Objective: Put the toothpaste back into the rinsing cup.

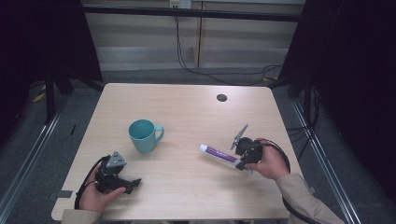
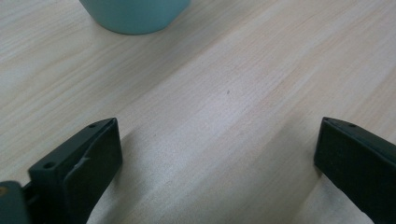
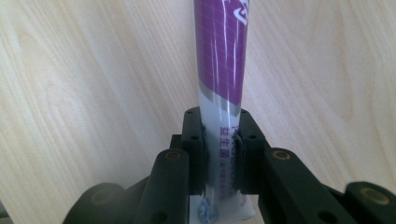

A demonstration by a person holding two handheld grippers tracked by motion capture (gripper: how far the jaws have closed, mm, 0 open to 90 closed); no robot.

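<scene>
Both grippers sit near the table's (image 1: 187,107) front edge — right gripper (image 3: 219,140) clamped on a purple-and-white tube (image 3: 219,56), left gripper (image 2: 215,154) spread wide, empty, beside the teal mug (image 1: 142,135).

A: What stands in the way on the table (image 1: 187,100)?

B: A teal mug (image 1: 142,135) left of centre, and a purple-and-white tube (image 1: 219,154) lying toward the right edge, clamped in the right gripper (image 1: 243,158).

A: And the left gripper (image 1: 133,183)?

B: Near the front-left corner, jaws wide apart over bare wood; the mug sits ahead of it.

A: Free room?

B: The whole far half, bar a small dark hole (image 1: 222,97), and the front middle between both hands.
</scene>
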